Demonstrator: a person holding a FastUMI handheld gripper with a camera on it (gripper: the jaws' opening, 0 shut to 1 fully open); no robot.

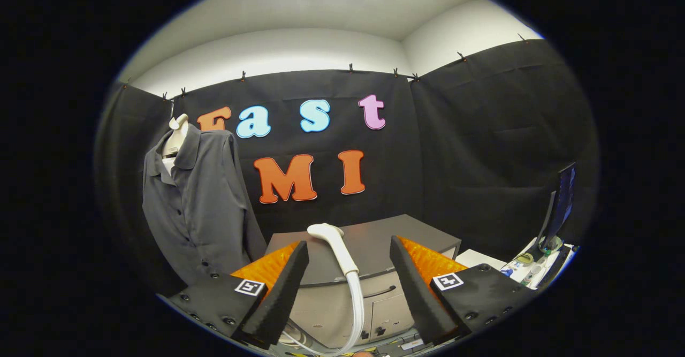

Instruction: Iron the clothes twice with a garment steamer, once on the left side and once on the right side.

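A dark grey shirt point(198, 202) hangs on a pale mannequin bust point(175, 135) against the black cloth wall, off to the left beyond my fingers. A white garment steamer head point(334, 244) lies on top of a grey cabinet point(374, 242), with its white hose point(356, 309) running down over the cabinet's front edge. My gripper point(349, 250) is open, its fingers wide apart on either side of the steamer head, which lies between them and a little ahead. Neither finger touches the steamer.
The grey cabinet has drawers on its front point(369, 298). To the right stands a dark upright screen point(559, 204) with small clutter point(535, 268) on a white surface at its foot. Black cloth walls close in the booth behind and on the right.
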